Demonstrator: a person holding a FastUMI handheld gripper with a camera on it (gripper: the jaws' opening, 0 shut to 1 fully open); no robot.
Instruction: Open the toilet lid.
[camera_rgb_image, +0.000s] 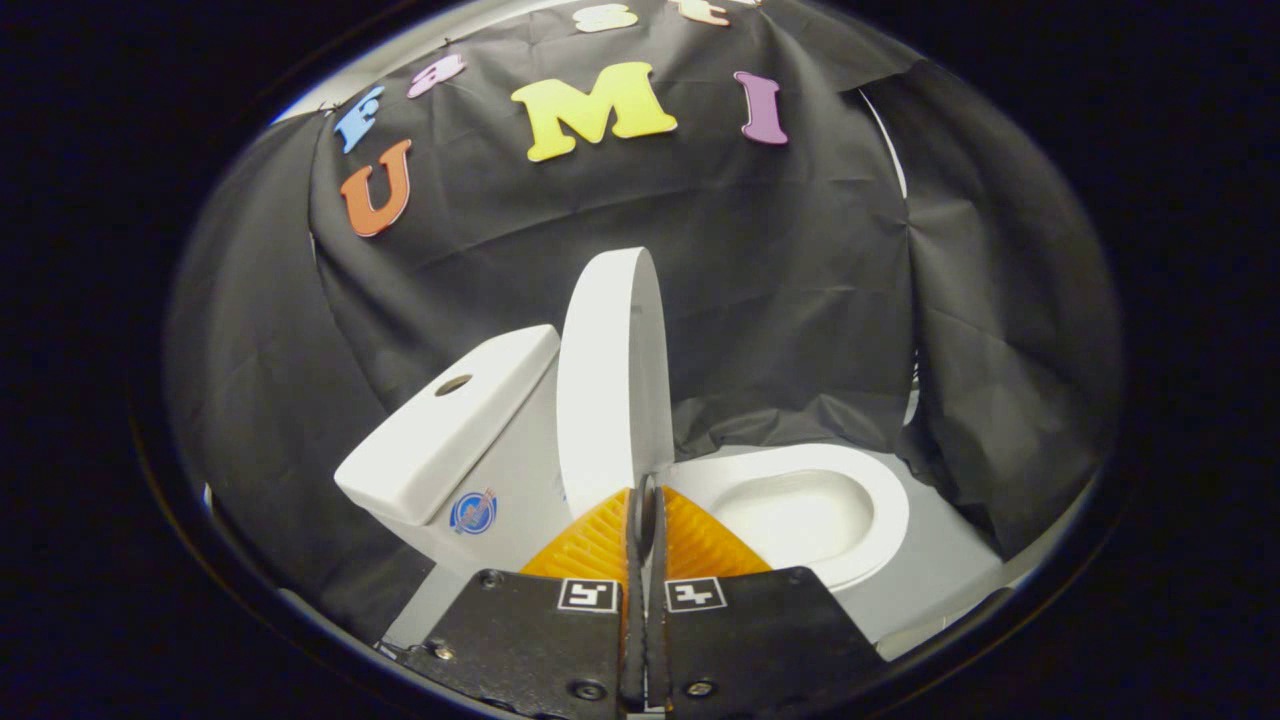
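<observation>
Gripper view: raised toilet lid (610, 380) just beyond closed gripper (645, 500)

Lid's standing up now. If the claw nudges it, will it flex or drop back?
The lid looks like stiff moulded plastic, so it will probably swing rather than flex. Standing near upright beside the tank, it might fall shut if pushed forward. The closed claw may slip on its glossy surface.

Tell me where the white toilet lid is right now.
In the gripper view, the white toilet lid stands raised upright just ahead of the shut claw, between the white ceramic tank and the open white bowl.
</observation>
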